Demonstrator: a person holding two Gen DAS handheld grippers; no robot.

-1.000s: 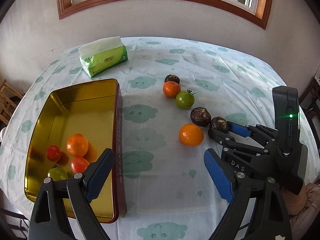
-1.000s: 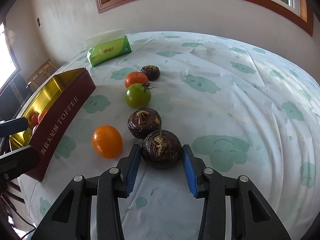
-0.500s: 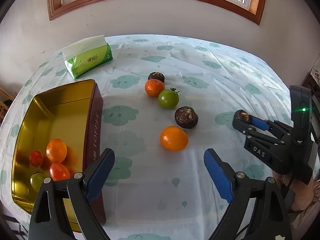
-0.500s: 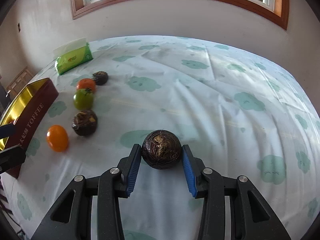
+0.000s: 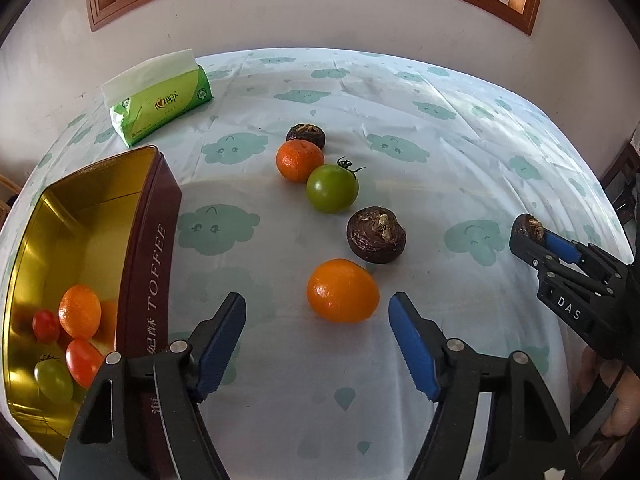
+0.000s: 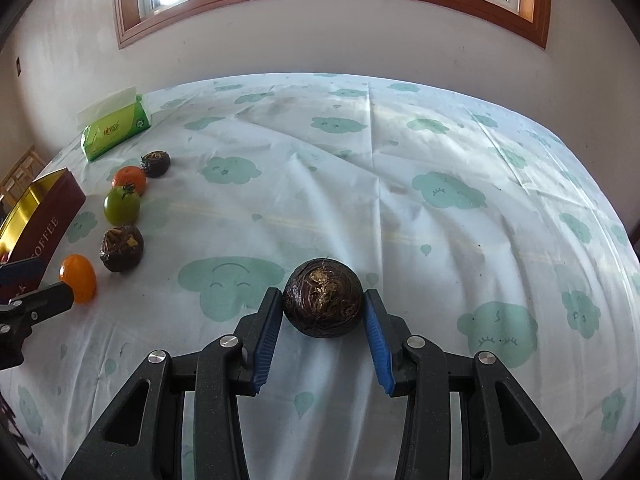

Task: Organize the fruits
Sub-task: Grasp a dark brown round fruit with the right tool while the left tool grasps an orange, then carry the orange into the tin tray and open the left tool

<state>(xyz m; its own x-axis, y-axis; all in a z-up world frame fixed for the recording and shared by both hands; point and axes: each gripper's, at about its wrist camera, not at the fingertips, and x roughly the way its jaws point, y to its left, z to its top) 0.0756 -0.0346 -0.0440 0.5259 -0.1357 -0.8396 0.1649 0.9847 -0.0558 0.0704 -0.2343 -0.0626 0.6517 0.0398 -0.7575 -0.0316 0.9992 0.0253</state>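
An orange (image 5: 342,290) lies on the tablecloth right at the tips of my left gripper (image 5: 316,304). Its jaws are closing, and the blue pads (image 5: 222,340) stand clear of the orange on both sides. My right gripper (image 6: 323,300) is shut on a dark brown round fruit (image 6: 323,298), held low over the cloth. In the left wrist view that right gripper (image 5: 532,236) sits at the far right with the dark brown fruit (image 5: 528,225) in its tips. A gold toffee tin (image 5: 154,240) at the left holds an orange (image 5: 79,311), red tomatoes (image 5: 82,360) and a green one (image 5: 54,380).
A row of fruit runs away from the orange: another dark brown fruit (image 5: 376,234), a green tomato (image 5: 332,188), a mandarin (image 5: 300,160) and a small dark fruit (image 5: 306,135). A green tissue pack (image 5: 160,100) lies at the back left. A hand (image 5: 612,404) holds the right gripper.
My left gripper has come forward and down to the orange and its jaws have narrowed. My right gripper has carried the dark brown fruit off to the right, away from the row.
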